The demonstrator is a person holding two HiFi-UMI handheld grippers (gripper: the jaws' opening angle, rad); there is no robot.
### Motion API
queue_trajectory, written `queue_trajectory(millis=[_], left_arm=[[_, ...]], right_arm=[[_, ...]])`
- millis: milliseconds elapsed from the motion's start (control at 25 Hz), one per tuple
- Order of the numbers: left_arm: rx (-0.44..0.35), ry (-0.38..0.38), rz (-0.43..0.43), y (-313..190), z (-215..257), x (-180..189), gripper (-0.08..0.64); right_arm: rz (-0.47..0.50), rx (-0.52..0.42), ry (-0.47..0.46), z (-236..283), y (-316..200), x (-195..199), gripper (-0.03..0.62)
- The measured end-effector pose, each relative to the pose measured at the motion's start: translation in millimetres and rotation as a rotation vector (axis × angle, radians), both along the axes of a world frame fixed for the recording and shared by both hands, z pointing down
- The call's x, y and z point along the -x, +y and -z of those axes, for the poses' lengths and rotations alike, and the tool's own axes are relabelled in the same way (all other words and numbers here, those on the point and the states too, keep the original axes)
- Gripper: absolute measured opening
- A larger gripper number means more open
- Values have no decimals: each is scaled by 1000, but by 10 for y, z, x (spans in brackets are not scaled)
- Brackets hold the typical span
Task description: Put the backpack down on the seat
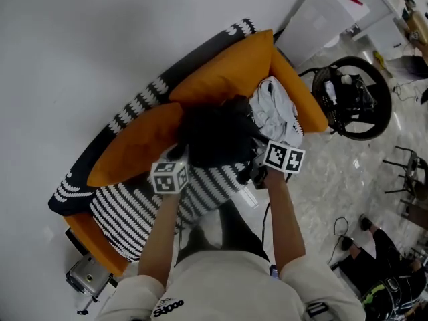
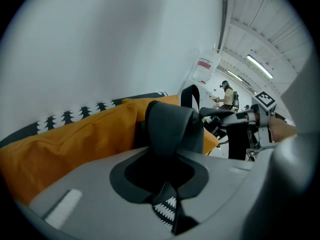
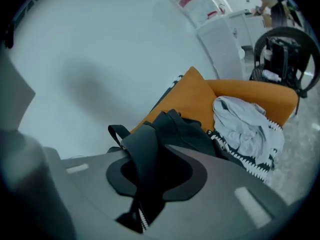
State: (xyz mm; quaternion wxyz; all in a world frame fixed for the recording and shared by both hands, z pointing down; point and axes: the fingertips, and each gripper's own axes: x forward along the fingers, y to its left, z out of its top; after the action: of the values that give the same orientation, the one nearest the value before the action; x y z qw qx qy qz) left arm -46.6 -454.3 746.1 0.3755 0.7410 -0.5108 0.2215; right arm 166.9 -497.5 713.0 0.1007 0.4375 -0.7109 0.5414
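The black backpack [image 1: 215, 136] rests on the striped seat [image 1: 127, 214] of an orange sofa [image 1: 227, 72], leaning toward the back cushions. My left gripper [image 1: 183, 155] is at the pack's left side and my right gripper [image 1: 258, 167] at its right side. In the left gripper view a padded black shoulder strap [image 2: 172, 128] runs up out of the left gripper [image 2: 168, 206], pinched between its jaws. The right gripper view shows the other strap [image 3: 144, 156] caught in the right gripper [image 3: 142, 215], with the pack's body [image 3: 189, 132] beyond it.
A crumpled white garment [image 1: 275, 112] lies on the seat right of the pack, against the sofa's arm. A white wall stands behind the sofa. A steering-wheel rig [image 1: 352, 97] and a white cabinet [image 1: 321, 15] stand on the right. A person [image 1: 382, 259] sits on the floor at the lower right.
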Motion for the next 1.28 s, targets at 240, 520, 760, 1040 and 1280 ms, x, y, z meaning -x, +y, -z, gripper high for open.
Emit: queue_trajectory(millis=[240,520,760,1040,1280], left_arm=[[96,80,37,103,-448,-184,58],[135,142,100,71,-773,-362,78],[164,158,159,104,-826,-313,179],[195,134,128,401,-830,-162,302],[180,113,88,762,-676,-73,308]], right_arm=[[-82,70,-144,-388,21,64,80],[-111,72,-160,-678,-20,126,138],[-120,148,-202,-831,61,163,199],[-74,156,-109,-841,321,203,282],[-108,121,-81,-565,664,118,282]])
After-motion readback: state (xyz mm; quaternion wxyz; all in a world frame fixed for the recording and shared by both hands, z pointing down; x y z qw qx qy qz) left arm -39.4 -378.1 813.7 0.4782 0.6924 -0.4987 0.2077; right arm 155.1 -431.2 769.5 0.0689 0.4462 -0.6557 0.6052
